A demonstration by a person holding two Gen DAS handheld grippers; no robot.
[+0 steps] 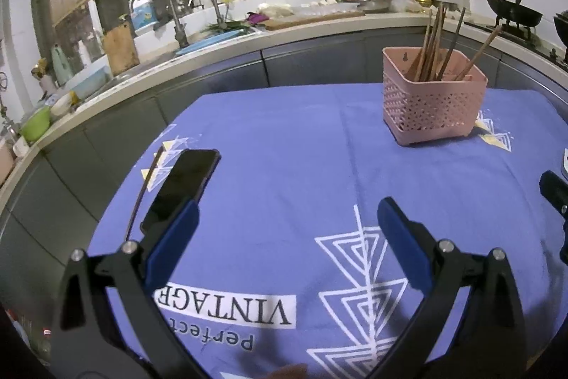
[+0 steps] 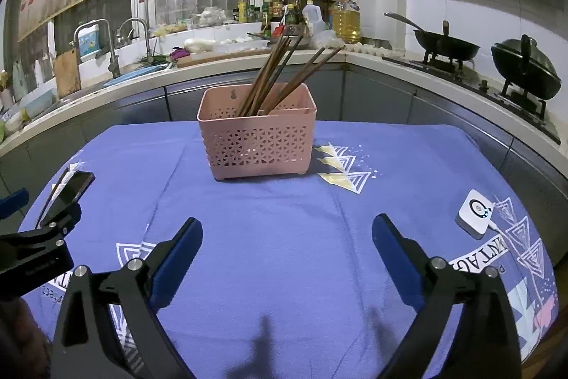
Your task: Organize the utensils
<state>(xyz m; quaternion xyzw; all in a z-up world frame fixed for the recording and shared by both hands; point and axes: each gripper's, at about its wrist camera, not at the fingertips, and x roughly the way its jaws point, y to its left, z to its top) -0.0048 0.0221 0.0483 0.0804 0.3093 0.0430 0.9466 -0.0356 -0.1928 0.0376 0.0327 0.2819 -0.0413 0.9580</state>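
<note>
A pink perforated utensil basket stands on the blue tablecloth and holds several brown chopsticks that stand upright and lean to the right. One more dark chopstick lies on the cloth at the left, beside a black phone. My left gripper is open and empty above the cloth, with the basket ahead to its right. My right gripper is open and empty, facing the basket from the near side.
A black phone lies on the cloth at the left. A small white device with a cable sits at the right. Behind the table runs a counter with a sink, bottles and two woks.
</note>
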